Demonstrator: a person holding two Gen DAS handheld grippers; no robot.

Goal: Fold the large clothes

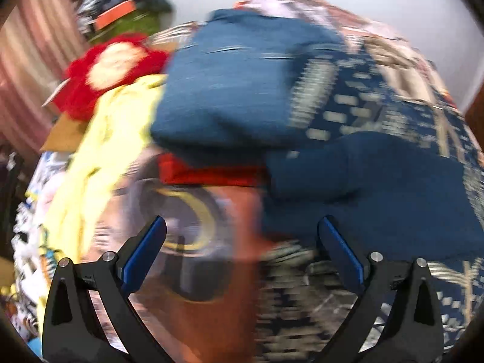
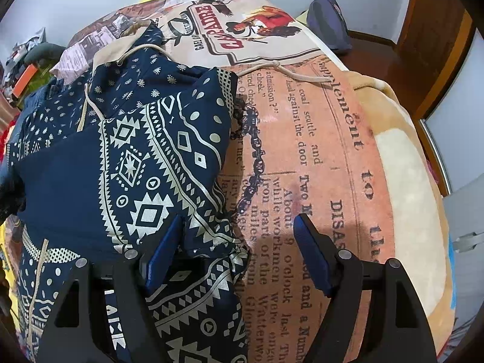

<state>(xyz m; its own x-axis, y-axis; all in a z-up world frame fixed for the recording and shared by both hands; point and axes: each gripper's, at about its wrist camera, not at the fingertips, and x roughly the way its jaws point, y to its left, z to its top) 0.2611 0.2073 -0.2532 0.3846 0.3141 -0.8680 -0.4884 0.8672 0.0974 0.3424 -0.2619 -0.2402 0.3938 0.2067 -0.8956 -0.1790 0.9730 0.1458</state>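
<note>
A navy hoodie with a white geometric print (image 2: 145, 157) lies on a bed with a newspaper-print cover (image 2: 317, 139). Its beige drawstring (image 2: 290, 71) trails across the cover. My right gripper (image 2: 239, 227) is open, low over the hoodie's right edge, left finger above the cloth and right finger above the cover, holding nothing. In the blurred left wrist view the hoodie's plain blue part (image 1: 230, 90) and a sleeve (image 1: 378, 175) lie ahead. My left gripper (image 1: 242, 230) is open and empty above the cover (image 1: 193, 272), just left of the hoodie.
A yellow garment (image 1: 99, 157), a red item (image 1: 109, 69) and a green pile (image 1: 133, 21) lie at the left. A beige blanket (image 2: 405, 175) runs along the bed's right side. A dark cap (image 2: 329, 21) sits at the far end by a wooden door (image 2: 435, 36).
</note>
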